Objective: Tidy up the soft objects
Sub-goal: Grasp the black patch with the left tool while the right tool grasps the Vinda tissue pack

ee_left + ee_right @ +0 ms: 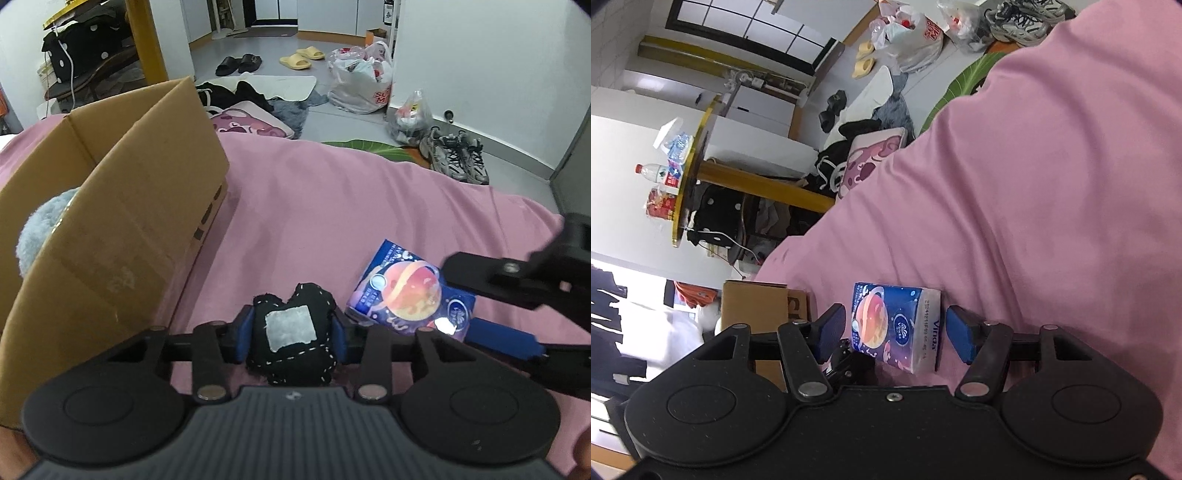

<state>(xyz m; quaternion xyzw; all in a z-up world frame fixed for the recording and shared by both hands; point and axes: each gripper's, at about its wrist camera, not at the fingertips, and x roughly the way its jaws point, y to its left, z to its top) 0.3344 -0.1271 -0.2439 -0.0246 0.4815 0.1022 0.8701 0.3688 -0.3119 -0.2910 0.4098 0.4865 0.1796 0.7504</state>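
Note:
My left gripper (pixel 293 332) is shut on a black stitched fabric pouch (pixel 291 338) with a white patch, held just above the pink bedsheet (pixel 332 192). A blue tissue pack (pixel 410 291) with a planet print lies on the sheet to its right. My right gripper (pixel 897 332) is open, rolled sideways, its blue pads on either side of the tissue pack (pixel 895 325) without squeezing it. The right gripper also shows in the left wrist view (pixel 491 306). An open cardboard box (pixel 110 221) stands at the left with a pale blue fluffy thing (pixel 40 229) inside.
The bed's far edge drops to a grey floor with sneakers (pixel 458 155), plastic bags (pixel 362 81), slippers (pixel 299 59) and clothes (pixel 251 107). A yellow-framed table (pixel 690 177) with bottles stands beyond the box.

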